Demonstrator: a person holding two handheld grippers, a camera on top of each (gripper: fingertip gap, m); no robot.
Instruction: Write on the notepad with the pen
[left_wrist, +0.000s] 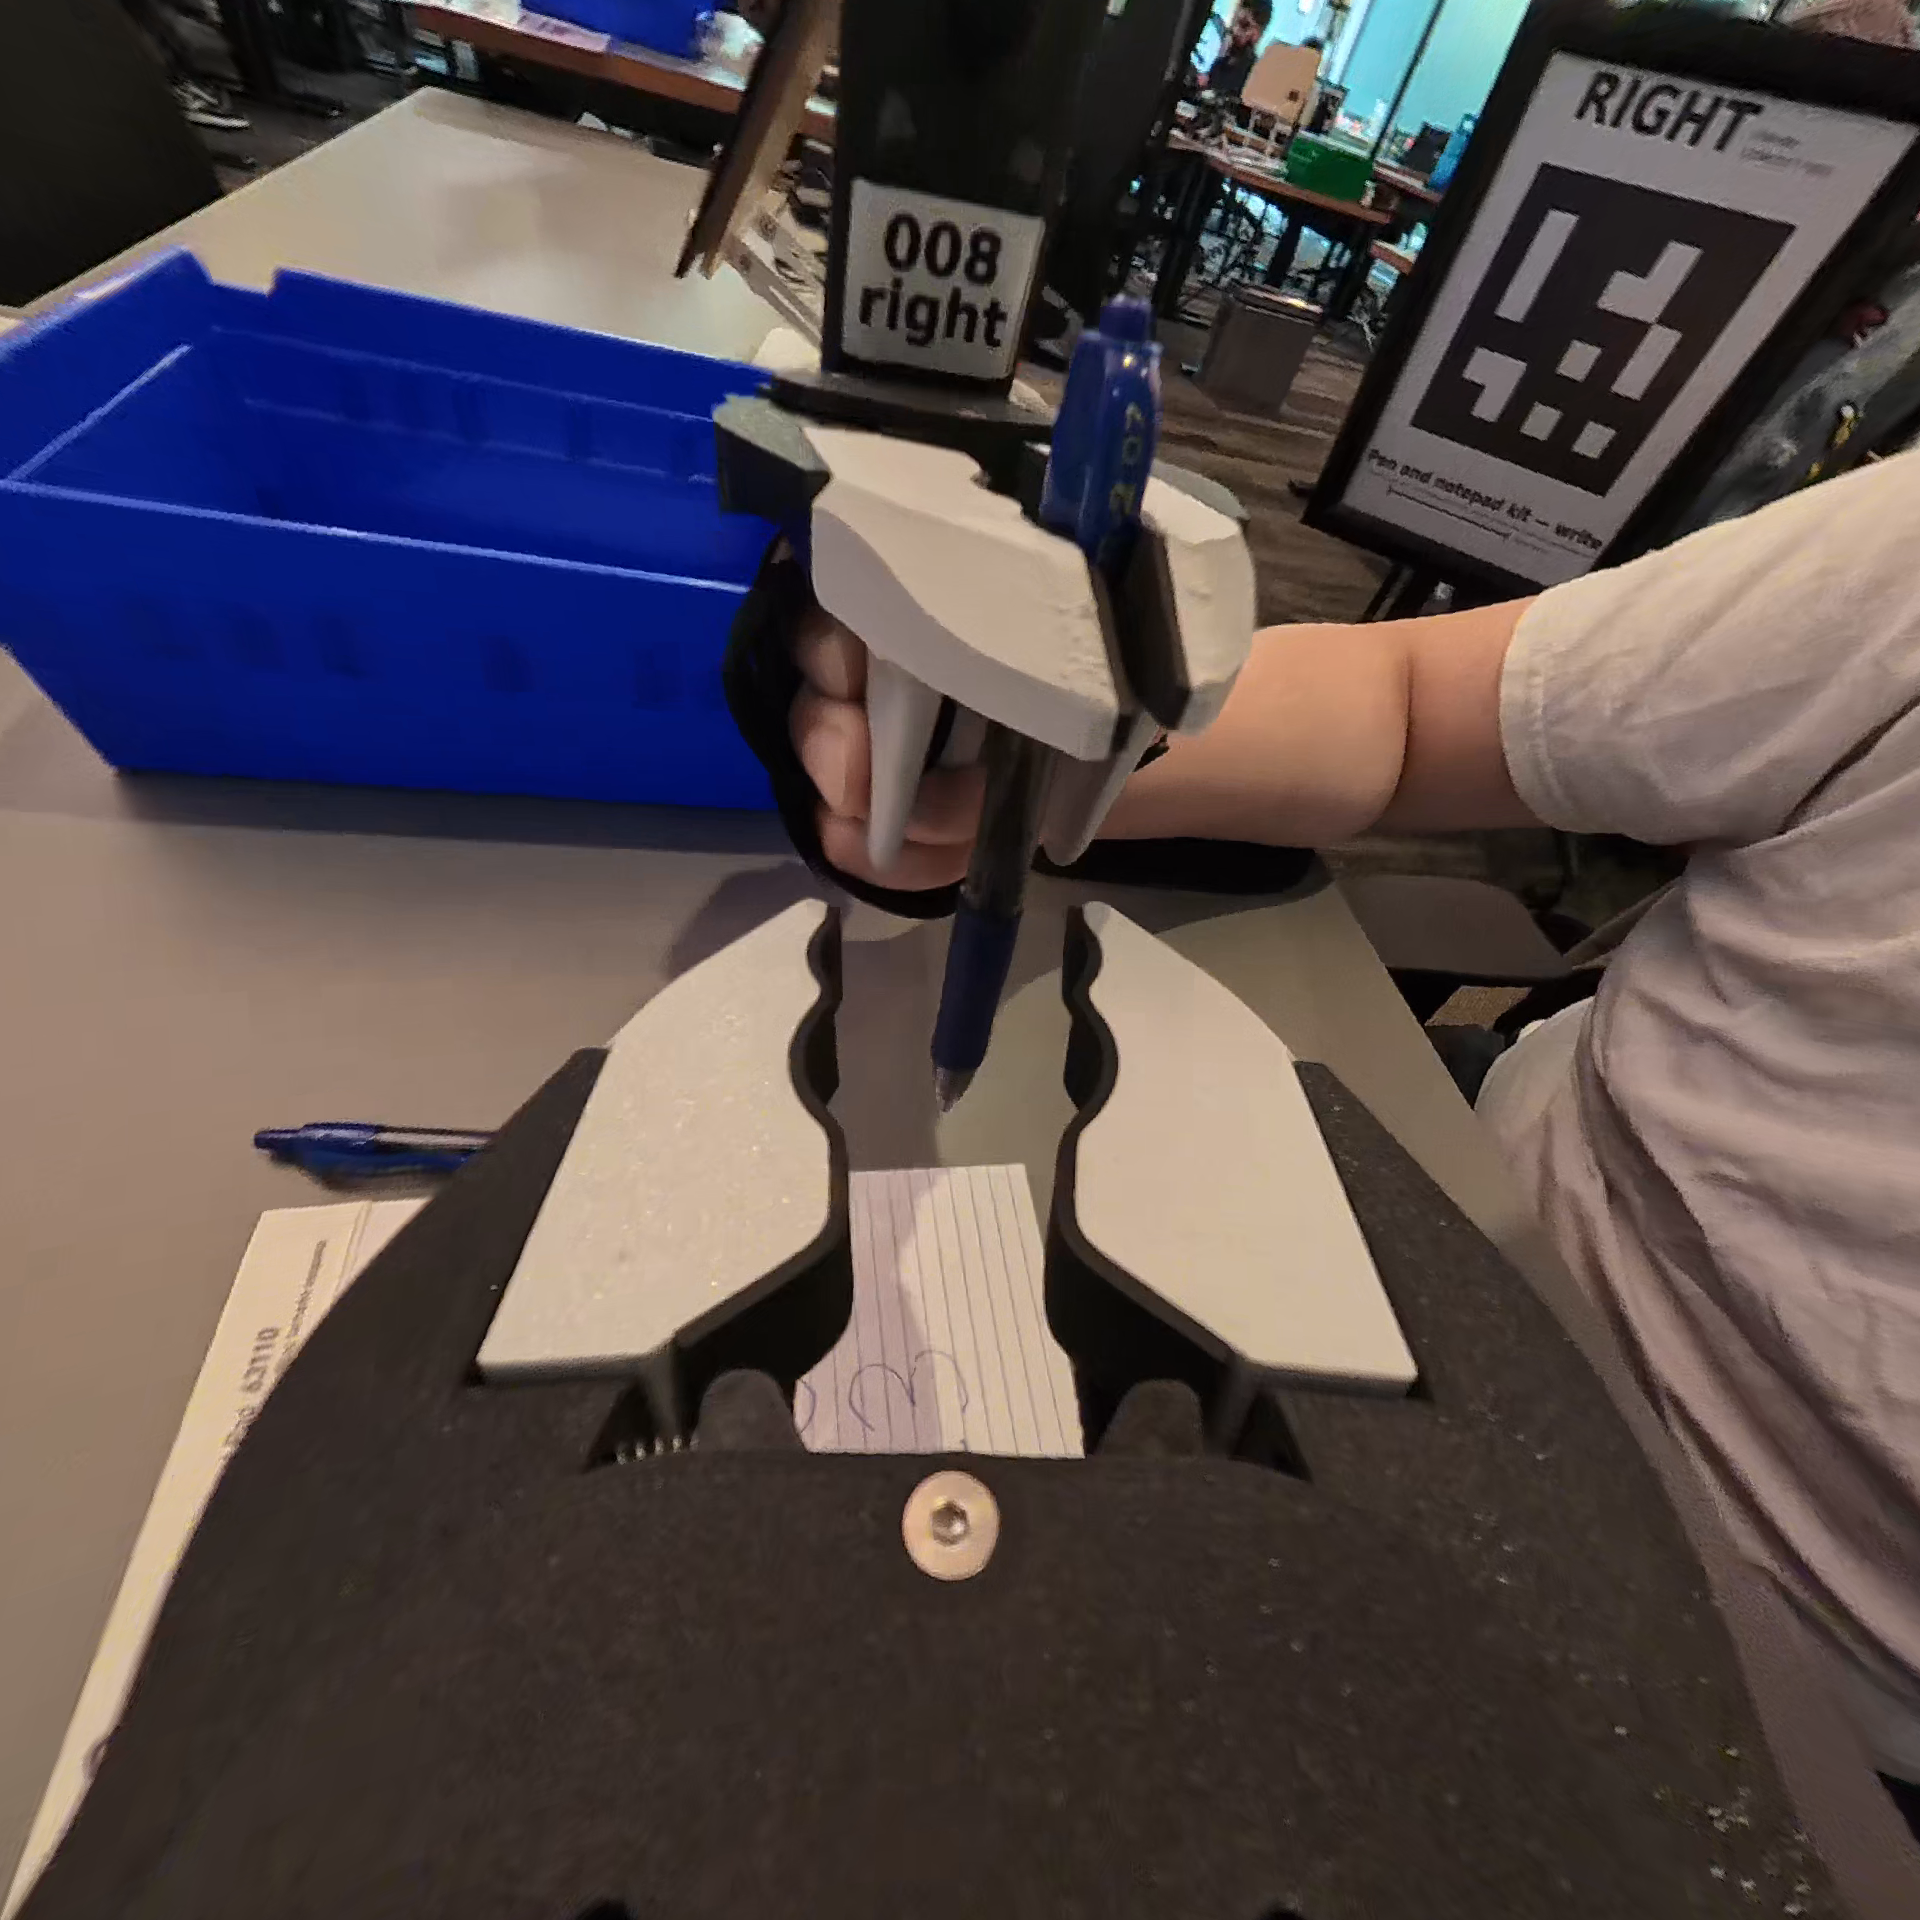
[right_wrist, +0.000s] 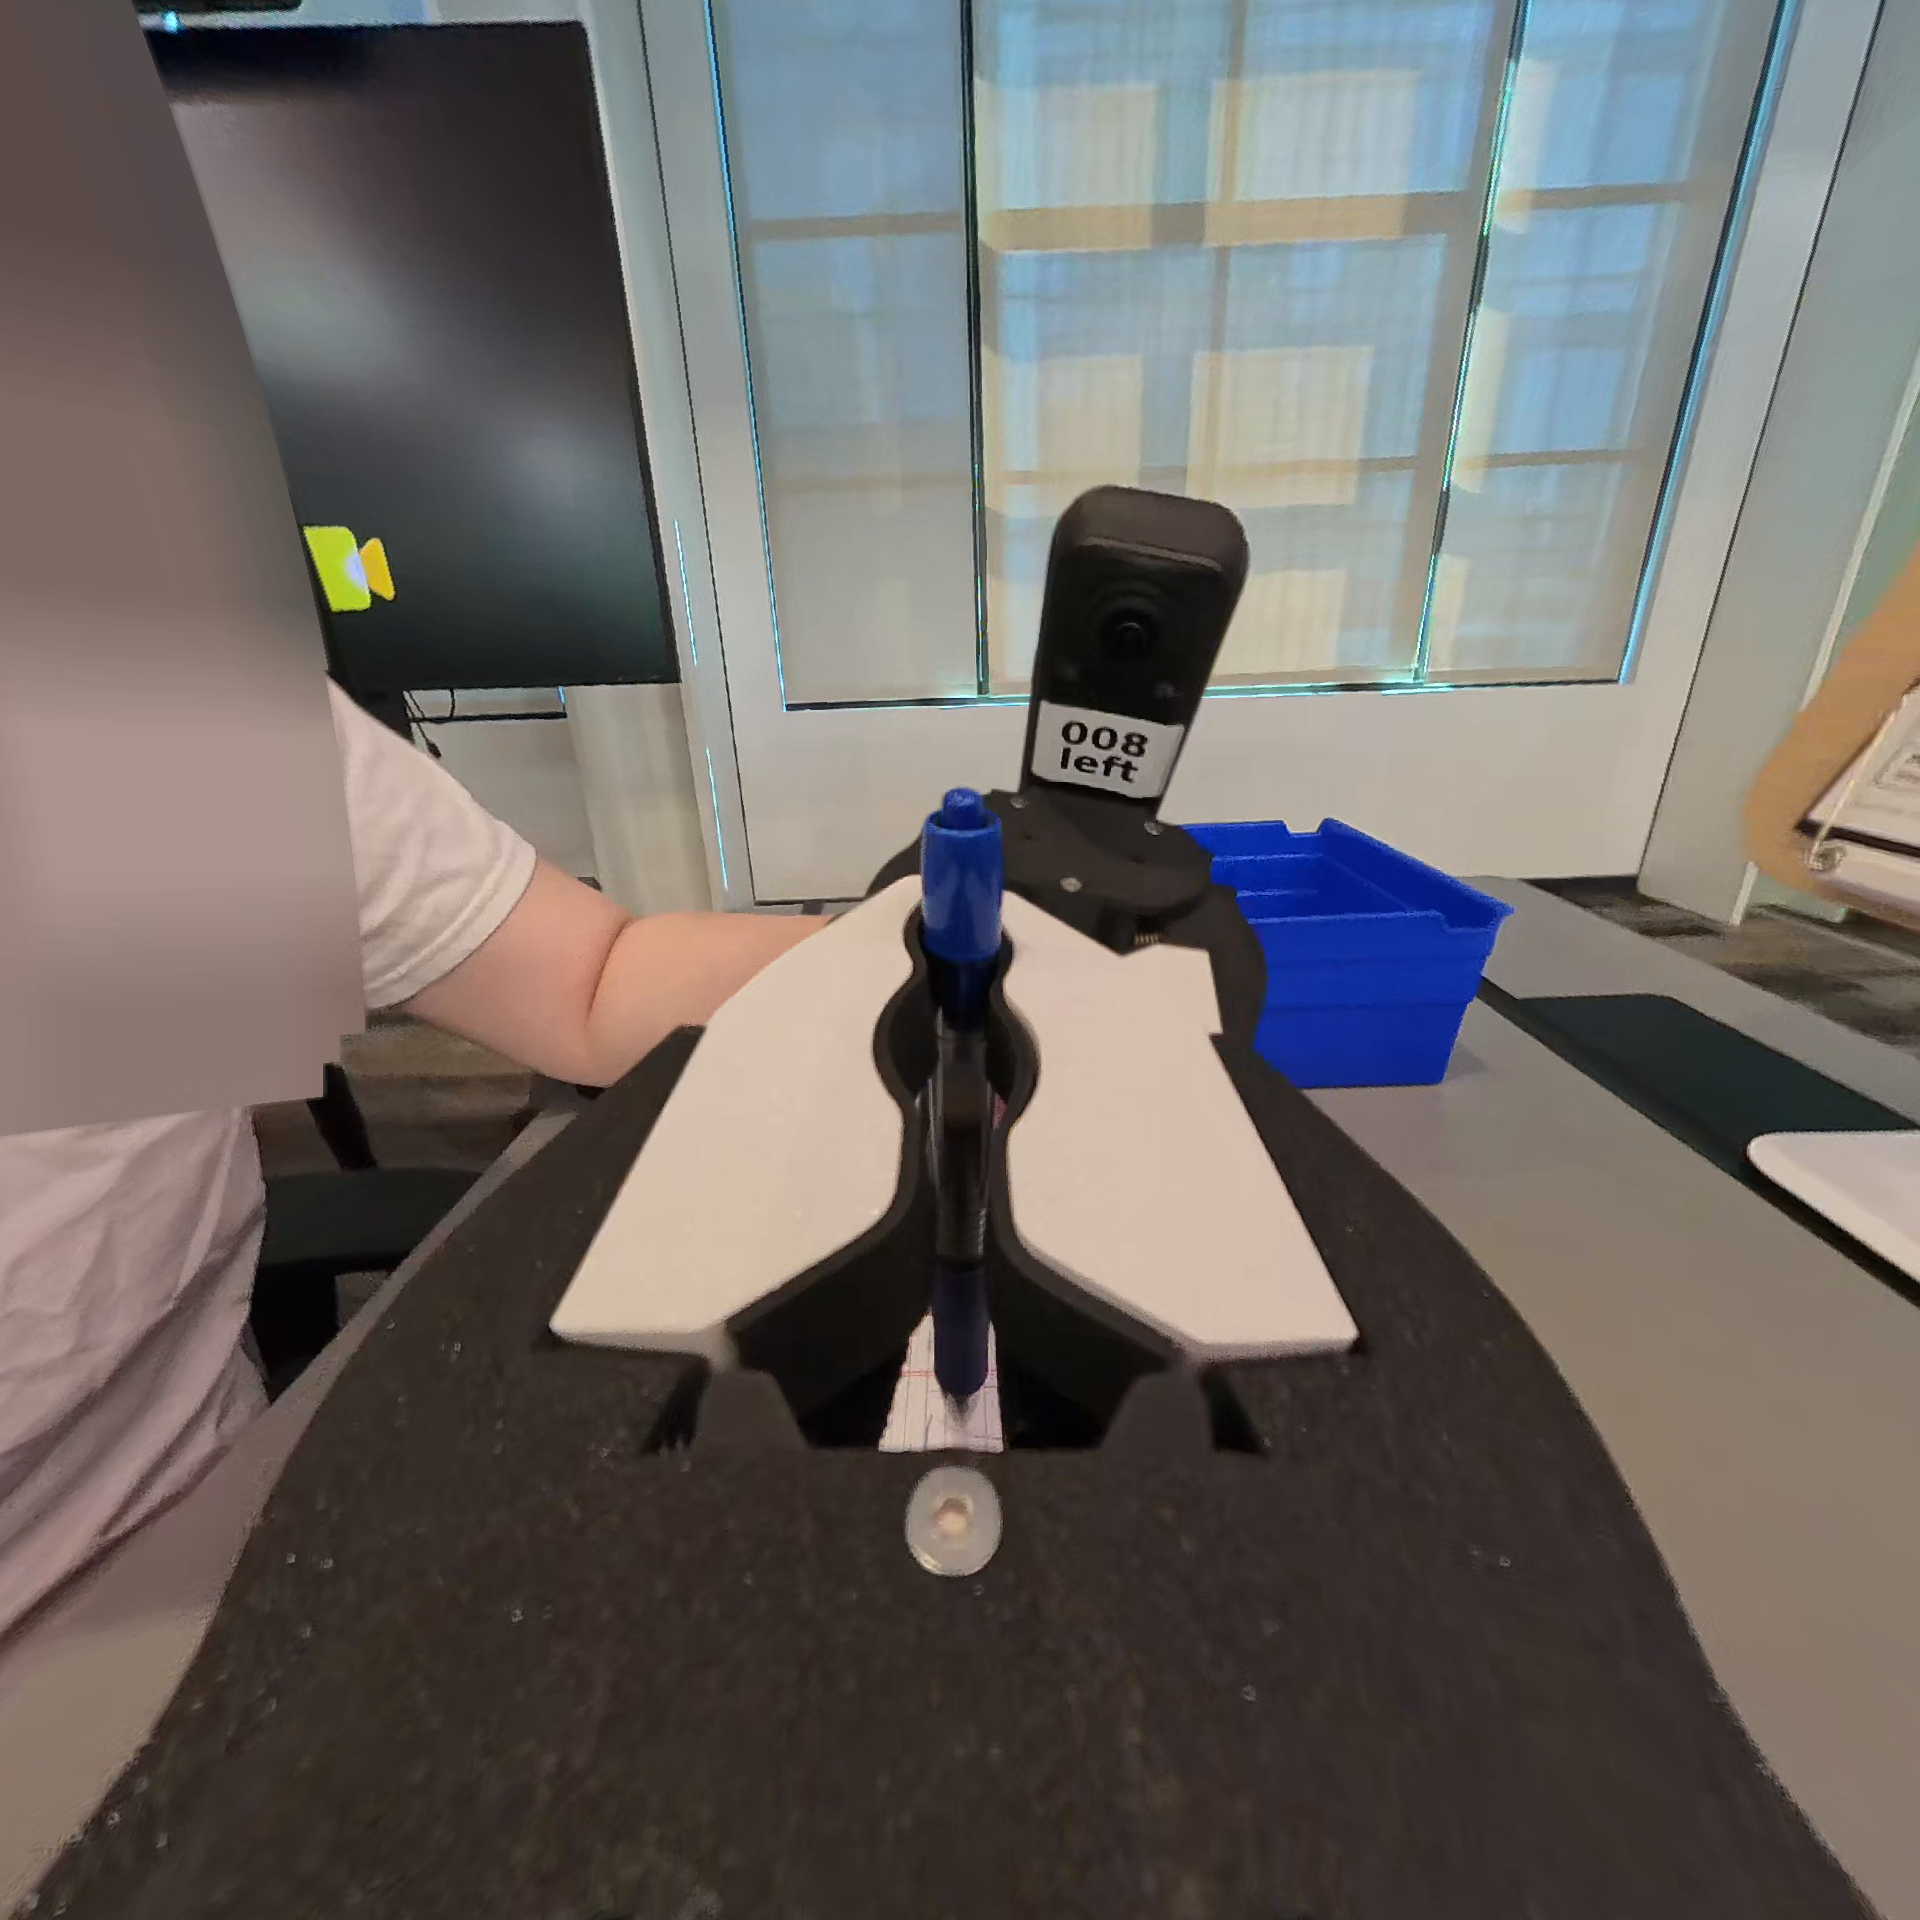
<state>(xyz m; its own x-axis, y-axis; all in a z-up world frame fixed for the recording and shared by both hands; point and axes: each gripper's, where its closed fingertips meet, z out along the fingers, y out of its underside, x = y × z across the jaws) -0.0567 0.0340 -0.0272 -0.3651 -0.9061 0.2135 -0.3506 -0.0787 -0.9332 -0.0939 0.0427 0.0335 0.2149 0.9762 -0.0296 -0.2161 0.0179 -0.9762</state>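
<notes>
We clamp the pen (left_wrist: 1091, 457) upright in our right gripper (left_wrist: 1127, 717), tip above the notepad (left_wrist: 940, 1309), left gripper (left_wrist: 951, 935) spread apart, empty.

The right gripper (right_wrist: 961, 935) is gripping a blue pen (right_wrist: 961, 1091) upright between its closed jaws — the tip is pointing down at a lined notepad (right_wrist: 914, 1429). Beyond it, the left gripper (right_wrist: 1117, 935) is showing near a blue bin (right_wrist: 1361, 977) sitting on the grey worktop (right_wrist: 1610, 1247).
</notes>
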